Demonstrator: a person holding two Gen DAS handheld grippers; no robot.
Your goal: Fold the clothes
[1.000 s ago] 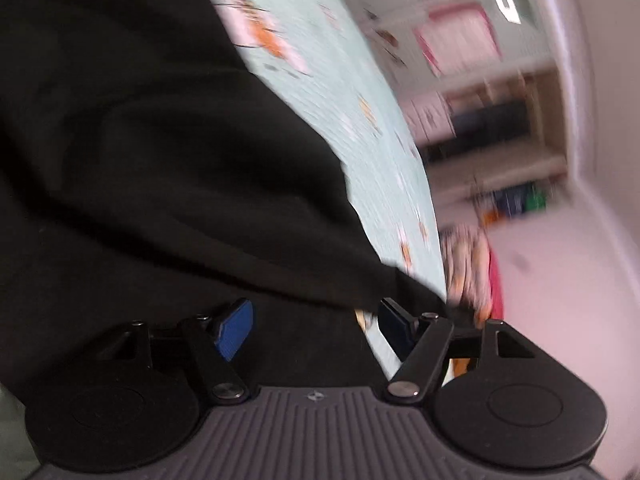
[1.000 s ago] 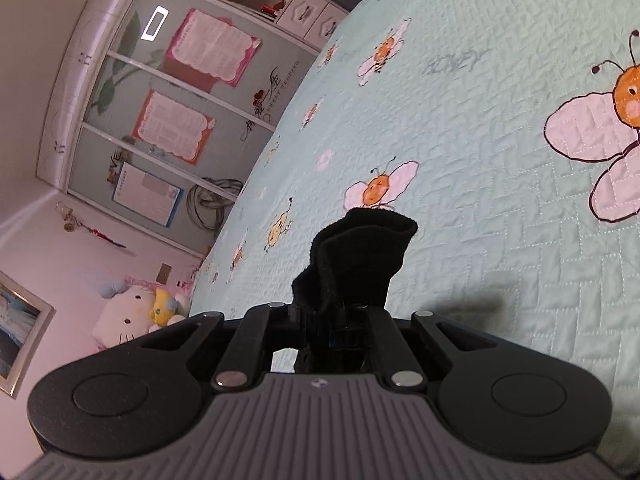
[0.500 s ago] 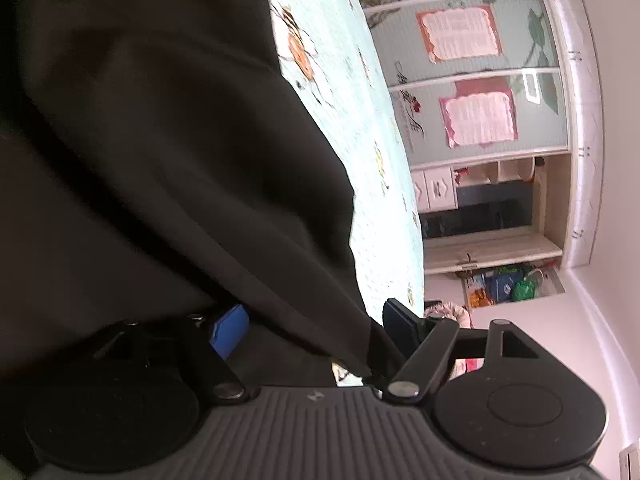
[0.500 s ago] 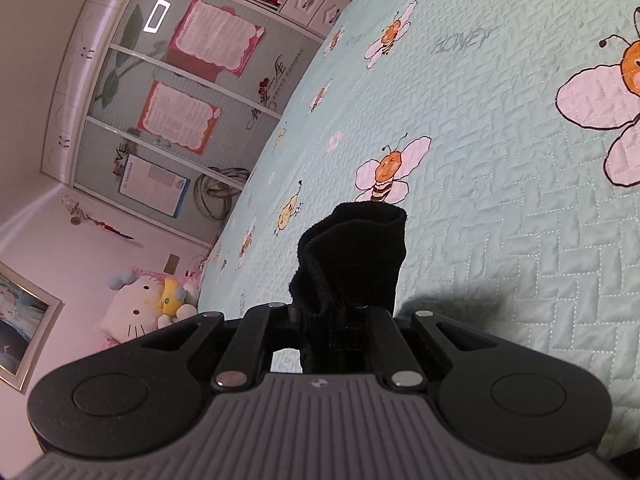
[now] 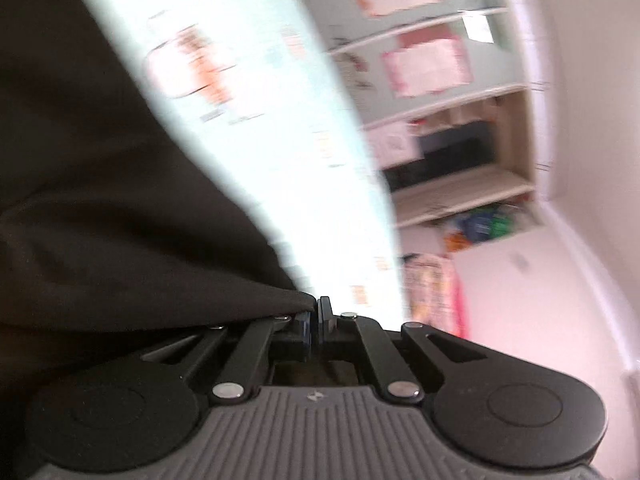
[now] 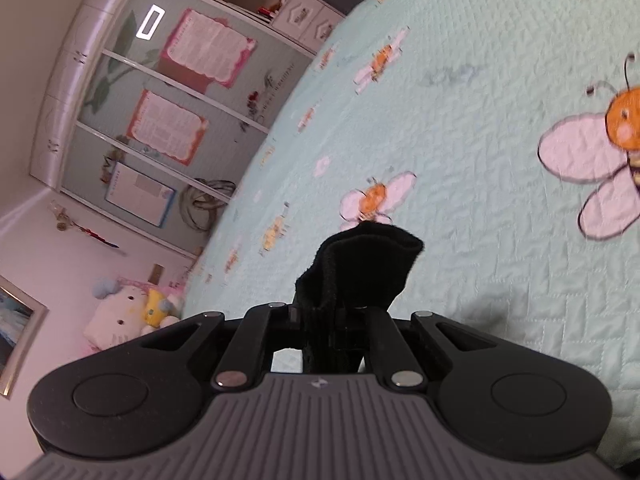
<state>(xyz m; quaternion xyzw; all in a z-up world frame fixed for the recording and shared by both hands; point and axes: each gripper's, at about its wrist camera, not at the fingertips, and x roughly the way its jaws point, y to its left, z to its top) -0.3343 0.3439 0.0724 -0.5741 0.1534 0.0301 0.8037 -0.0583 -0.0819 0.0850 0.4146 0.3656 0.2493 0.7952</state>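
A black garment [image 5: 120,200] fills the left half of the left wrist view and lies over a mint bedspread [image 5: 280,140] printed with bees. Its folds run together into a corner at the tips of my left gripper [image 5: 316,312], which is shut on that corner. In the right wrist view my right gripper [image 6: 332,316] is shut on a bunched piece of the black garment [image 6: 360,264], and the cloth stands up past the fingers above the bedspread [image 6: 480,160]. Between the two views the rest of the cloth is hidden.
Beyond the bed's far edge stands a wardrobe [image 6: 132,120] with pink-framed sheets on its doors. A white plush toy [image 6: 120,320] sits on the floor at the left. In the left wrist view open shelves [image 5: 460,184] and a pink wall lie to the right.
My left gripper's jaws, wide apart with the black cloth's edge between them, have come together on the cloth's corner, and the hand has risen. The right gripper keeps its grip and has shifted slightly.
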